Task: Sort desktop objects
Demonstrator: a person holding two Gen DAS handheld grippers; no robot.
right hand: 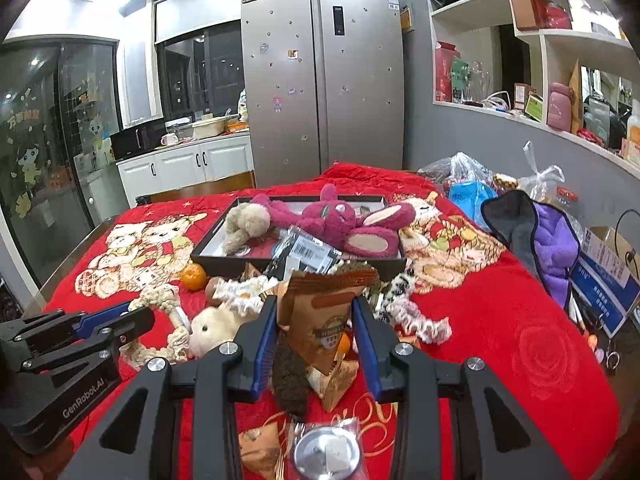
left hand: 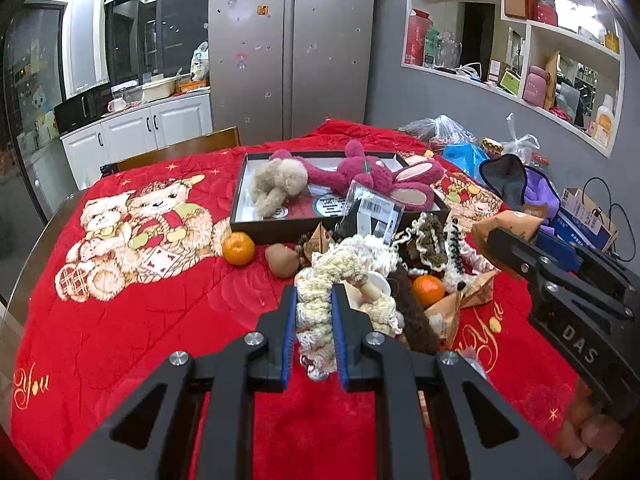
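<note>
- Left gripper [left hand: 314,312] is squeezing a cream scrunchie [left hand: 316,308].
- Right gripper [right hand: 316,322] is clamping a brown snack packet [right hand: 324,312], tray [right hand: 208,258] sitting at twelve o'clock.

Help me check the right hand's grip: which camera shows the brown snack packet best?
The right wrist view. There the brown snack packet stands upright between the right gripper fingers, printed front facing the camera. In the left wrist view only its crumpled end shows past that gripper, at the frame's right side.
</note>
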